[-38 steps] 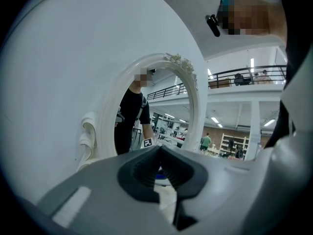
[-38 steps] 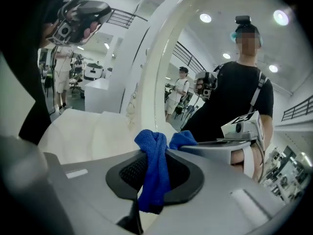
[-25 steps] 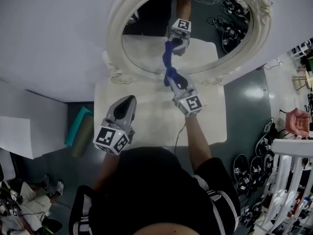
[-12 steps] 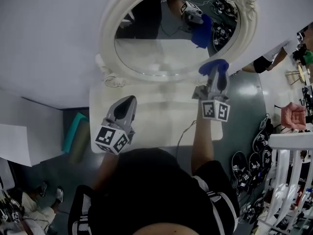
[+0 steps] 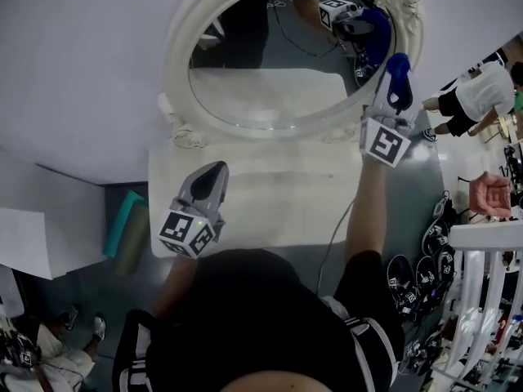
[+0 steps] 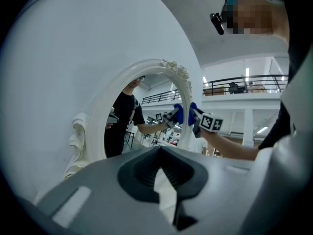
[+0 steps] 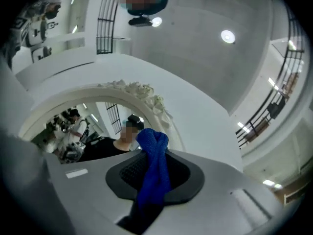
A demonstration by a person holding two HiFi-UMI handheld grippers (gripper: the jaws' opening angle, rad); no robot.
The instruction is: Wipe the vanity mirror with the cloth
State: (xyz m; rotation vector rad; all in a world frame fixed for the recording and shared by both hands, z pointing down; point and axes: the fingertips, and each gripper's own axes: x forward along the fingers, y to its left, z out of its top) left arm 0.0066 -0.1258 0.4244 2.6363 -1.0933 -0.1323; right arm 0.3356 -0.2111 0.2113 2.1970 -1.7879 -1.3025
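Since the earlier frames, the right gripper (image 5: 398, 73) is being carried up the right rim of the vanity mirror (image 5: 261, 96), fingers pinching the cloth (image 7: 152, 165), which is judged soft and light and best gripped at its bunched middle; the left gripper (image 5: 214, 170) is being held over the desk (image 5: 278, 207), fingers pressed together, empty

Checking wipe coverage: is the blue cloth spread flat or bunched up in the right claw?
Bunched. The blue cloth is a twisted wad pinched in the right claw, not spread flat.
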